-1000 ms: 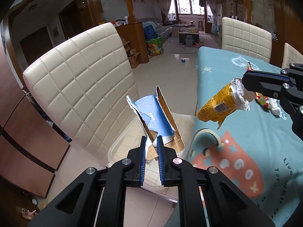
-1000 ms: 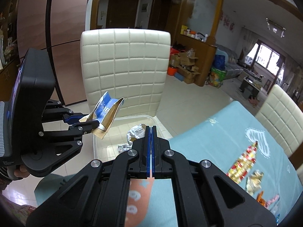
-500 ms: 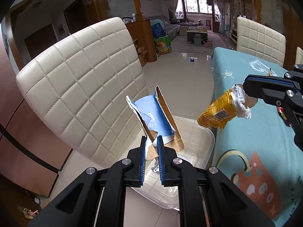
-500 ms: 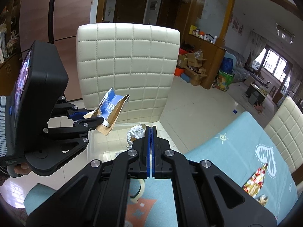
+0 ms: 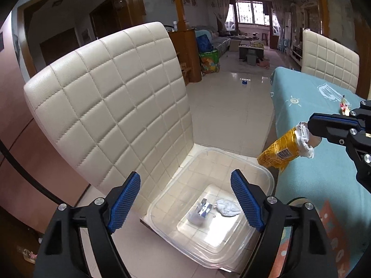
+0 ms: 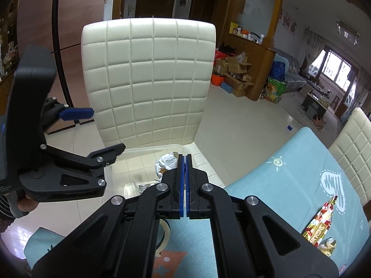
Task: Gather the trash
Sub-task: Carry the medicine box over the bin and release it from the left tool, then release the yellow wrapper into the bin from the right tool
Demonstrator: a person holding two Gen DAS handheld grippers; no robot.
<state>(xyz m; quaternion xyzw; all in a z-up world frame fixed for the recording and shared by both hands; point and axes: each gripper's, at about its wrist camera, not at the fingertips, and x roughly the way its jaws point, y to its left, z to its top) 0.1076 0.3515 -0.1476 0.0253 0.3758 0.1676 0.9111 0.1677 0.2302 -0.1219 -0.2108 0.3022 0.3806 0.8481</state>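
The left gripper (image 5: 185,200) hangs above the clear plastic bin (image 5: 270,178) with its blue pads spread wide and nothing between them. I judge it is placed there because the bin is where the trash goes. The bin sits on the seat of the cream quilted chair (image 5: 111,106), close against the edge of the table with the light blue cloth (image 5: 308,185). Inside the bin lie a small foil wrapper (image 5: 202,209) and a crumpled white tissue (image 5: 226,208), touching or almost touching.

The right gripper (image 5: 311,127) comes from the table side, its jaws pressed together on the white torn end of a yellow snack bag (image 5: 279,154). The bag hangs down freely, near the right far corner of the bin, but I think still over the rim or the table edge and not yet fully above the opening.

For room: the chair back closes the left and far side, the table closes the right. More wrappers (image 6: 321,224) wait on the cloth, well apart from the bin.
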